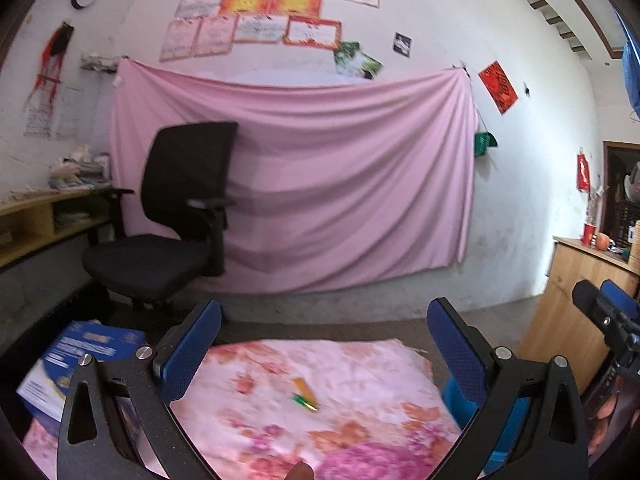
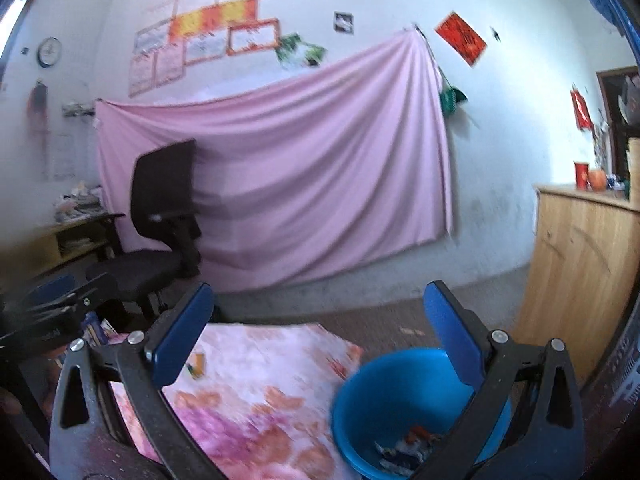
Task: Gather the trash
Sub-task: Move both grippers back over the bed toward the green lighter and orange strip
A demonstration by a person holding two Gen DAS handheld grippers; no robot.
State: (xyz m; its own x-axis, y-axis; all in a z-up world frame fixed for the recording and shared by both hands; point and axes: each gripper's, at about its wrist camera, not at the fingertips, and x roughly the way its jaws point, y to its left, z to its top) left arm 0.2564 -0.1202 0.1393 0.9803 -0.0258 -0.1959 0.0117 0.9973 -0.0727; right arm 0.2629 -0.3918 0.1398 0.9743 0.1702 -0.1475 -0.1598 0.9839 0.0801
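Observation:
A small orange and green wrapper (image 1: 305, 395) lies on the floral pink cloth (image 1: 360, 376) covering the table. My left gripper (image 1: 324, 344) hovers open above the cloth, nothing between its blue pads (image 1: 192, 354). My right gripper (image 2: 320, 334) is open too, held over the table's right edge, with nothing in it. A blue bucket (image 2: 384, 396) stands beside the table, below the right gripper, with several scraps of trash (image 2: 408, 446) at its bottom. The same wrapper (image 2: 197, 364) shows blurred by the right gripper's left finger. The blue bucket (image 1: 460, 400) peeks out behind the left gripper's right finger.
A black office chair (image 1: 172, 216) stands beyond the table before a pink sheet (image 1: 320, 184) hung on the wall. A wooden cabinet (image 2: 580, 264) is at the right. A blue and white box (image 1: 76, 360) lies at the table's left. A low shelf (image 1: 36, 220) runs along the left wall.

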